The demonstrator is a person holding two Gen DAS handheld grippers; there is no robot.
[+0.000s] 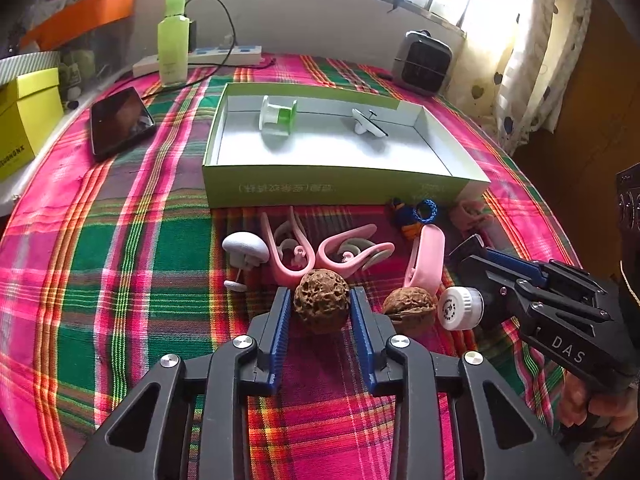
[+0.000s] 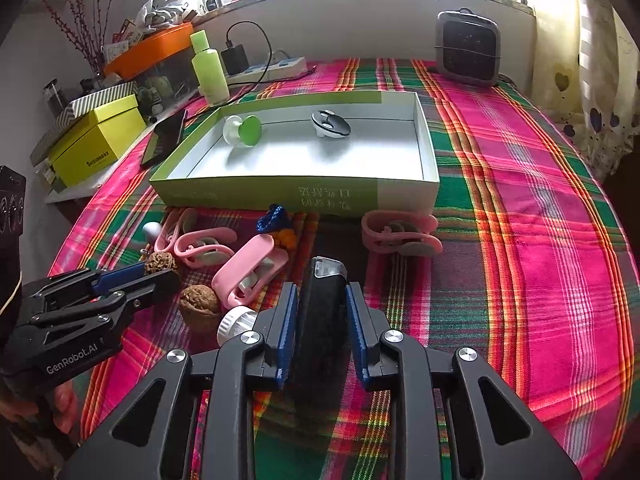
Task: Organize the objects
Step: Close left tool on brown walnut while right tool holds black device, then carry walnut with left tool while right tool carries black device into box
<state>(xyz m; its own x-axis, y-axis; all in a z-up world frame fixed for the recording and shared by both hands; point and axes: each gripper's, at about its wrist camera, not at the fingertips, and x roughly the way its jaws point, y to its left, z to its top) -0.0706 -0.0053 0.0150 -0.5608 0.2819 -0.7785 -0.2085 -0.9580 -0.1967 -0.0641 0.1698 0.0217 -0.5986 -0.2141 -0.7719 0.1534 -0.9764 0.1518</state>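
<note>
The left gripper (image 1: pixel 321 300) is clamped on a rough brown walnut (image 1: pixel 321 305) resting on the plaid surface (image 1: pixel 120 264), with a second walnut (image 1: pixel 409 309) and a small white bottle (image 1: pixel 460 307) just to its right. The right gripper (image 2: pixel 322 300) is closed on a black device (image 2: pixel 322 300) standing on the cloth. Beyond both lie pink clips (image 1: pixel 352 252), then the open green box (image 1: pixel 340 190) holding a green-and-white spool (image 1: pixel 279 116) and a white-and-black toy (image 1: pixel 368 123).
</note>
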